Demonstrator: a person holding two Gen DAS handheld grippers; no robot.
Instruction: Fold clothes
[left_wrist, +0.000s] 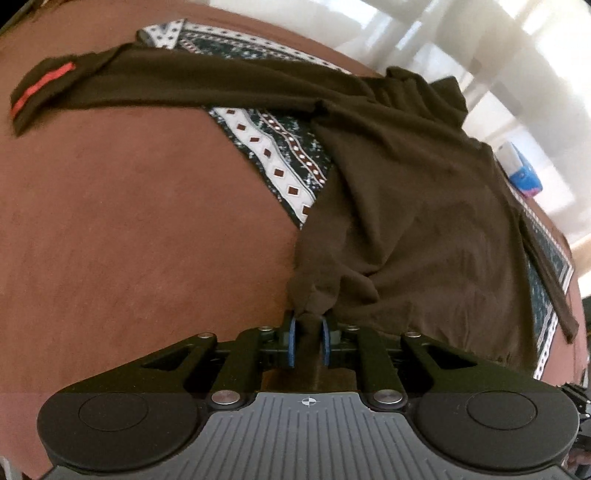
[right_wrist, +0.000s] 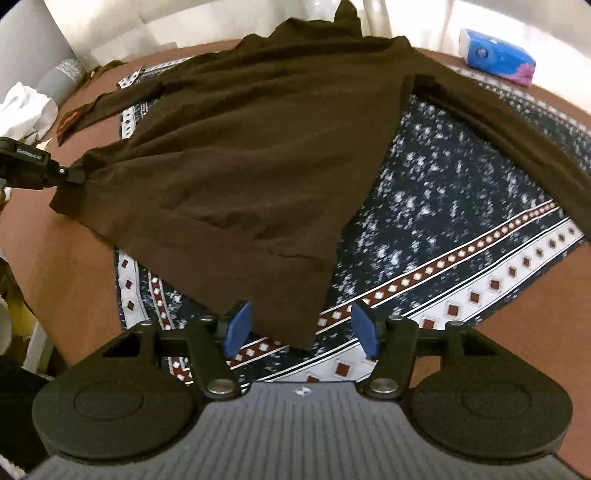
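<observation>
At the bottom centre of my left view, my left hand-held gripper (left_wrist: 308, 325) is pinched narrow on a bunched corner of the brown shirt (left_wrist: 406, 206), the cloth gathering into folds where the blue pads (left_wrist: 291, 332) bite — I hold it there, I think, so the hem can be pulled straight. In my right view, my right hand-held gripper (right_wrist: 301, 326) stands wide, with the shirt's other bottom corner hanging between the pads but not pinched; it looks placed to take that corner next. Beyond both, the shirt lies spread over a patterned cloth (right_wrist: 461, 206) on the brown surface (left_wrist: 129, 221), which keeps it flat for folding. One sleeve with a red stripe (left_wrist: 40, 88) stretches to the upper left. Furthest off, at the upper right, sits a blue tissue pack (right_wrist: 495, 55), well apart from the work.
</observation>
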